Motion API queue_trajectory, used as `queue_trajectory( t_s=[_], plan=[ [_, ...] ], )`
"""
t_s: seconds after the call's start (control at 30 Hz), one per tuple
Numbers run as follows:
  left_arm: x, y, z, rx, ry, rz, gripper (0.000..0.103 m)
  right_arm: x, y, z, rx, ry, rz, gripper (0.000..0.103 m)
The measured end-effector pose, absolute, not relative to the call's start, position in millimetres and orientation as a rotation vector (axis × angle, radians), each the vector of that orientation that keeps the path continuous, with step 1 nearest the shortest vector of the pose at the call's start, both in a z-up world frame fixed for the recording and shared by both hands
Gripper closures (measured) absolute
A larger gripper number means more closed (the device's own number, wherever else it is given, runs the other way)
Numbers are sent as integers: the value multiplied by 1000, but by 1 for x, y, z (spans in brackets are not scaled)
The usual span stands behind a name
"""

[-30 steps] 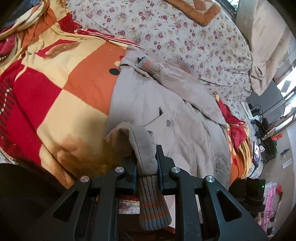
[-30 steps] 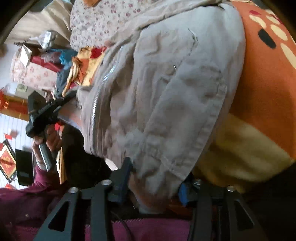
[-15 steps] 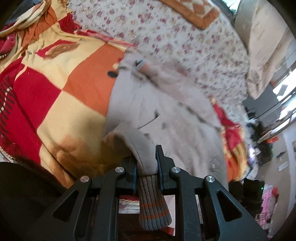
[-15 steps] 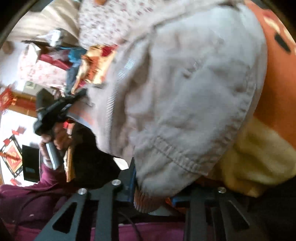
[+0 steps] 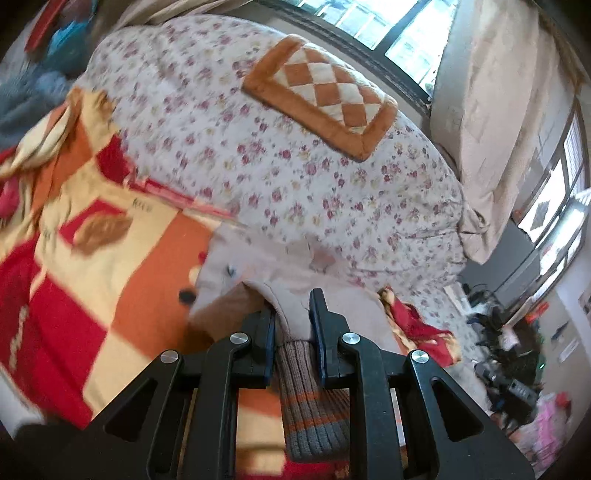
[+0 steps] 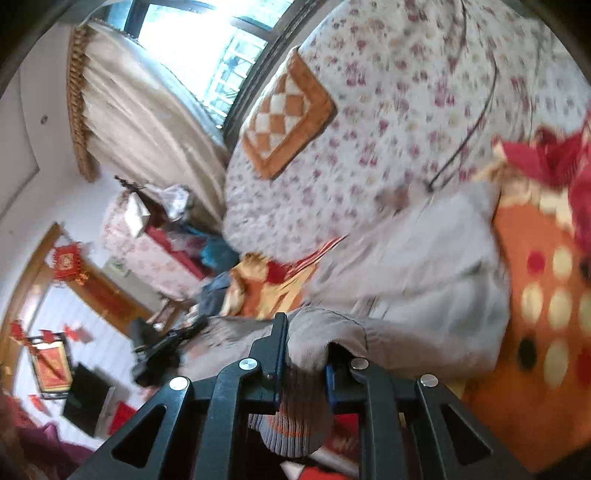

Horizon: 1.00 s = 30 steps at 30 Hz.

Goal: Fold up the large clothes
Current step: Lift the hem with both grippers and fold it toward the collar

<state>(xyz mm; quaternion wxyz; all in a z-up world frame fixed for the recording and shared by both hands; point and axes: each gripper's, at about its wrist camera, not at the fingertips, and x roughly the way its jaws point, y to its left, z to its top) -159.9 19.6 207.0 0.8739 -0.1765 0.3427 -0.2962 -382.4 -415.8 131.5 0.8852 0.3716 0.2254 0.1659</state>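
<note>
While clamped, both tongs point(image 5: 291, 317) point(image 6: 304, 354) on jacket point(image 6: 424, 258)

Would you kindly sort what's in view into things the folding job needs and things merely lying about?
Job:
- grey jacket
- left gripper, shut on its ribbed hem
- right gripper, likewise

Lying about:
- checkered cushion
- floral quilt
- orange-red blanket
- curtain

Bed point(image 5: 92, 288) covered by red, orange and cream blanket. Beyond it, floral quilt point(image 5: 280, 155) bearing checked orange cushion point(image 5: 321, 99). Behind quilt, bright window point(image 5: 373, 26); beige curtain point(image 5: 495, 122) beside window. Red wall ornament point(image 6: 66, 262) near wooden doorframe.
</note>
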Motion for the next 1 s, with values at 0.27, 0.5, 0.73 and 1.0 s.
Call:
queue_trajectory(
  t_s=[0.27,0.5,0.73,1.0],
  plan=[
    [-57,-46,199,-282,736,-534,87,-286,-473,141,742,517,213,88],
    [25,-106,153,-187,823,-452,87,-202,-519,112,780,601,87,89],
    [83,-134,87,-176,959,-423,80,-142,-554,56,823,681,-7,89],
    [93,-104,96,-328,963,-441,28,-150,-571,38,918,650,-106,49]
  ],
)
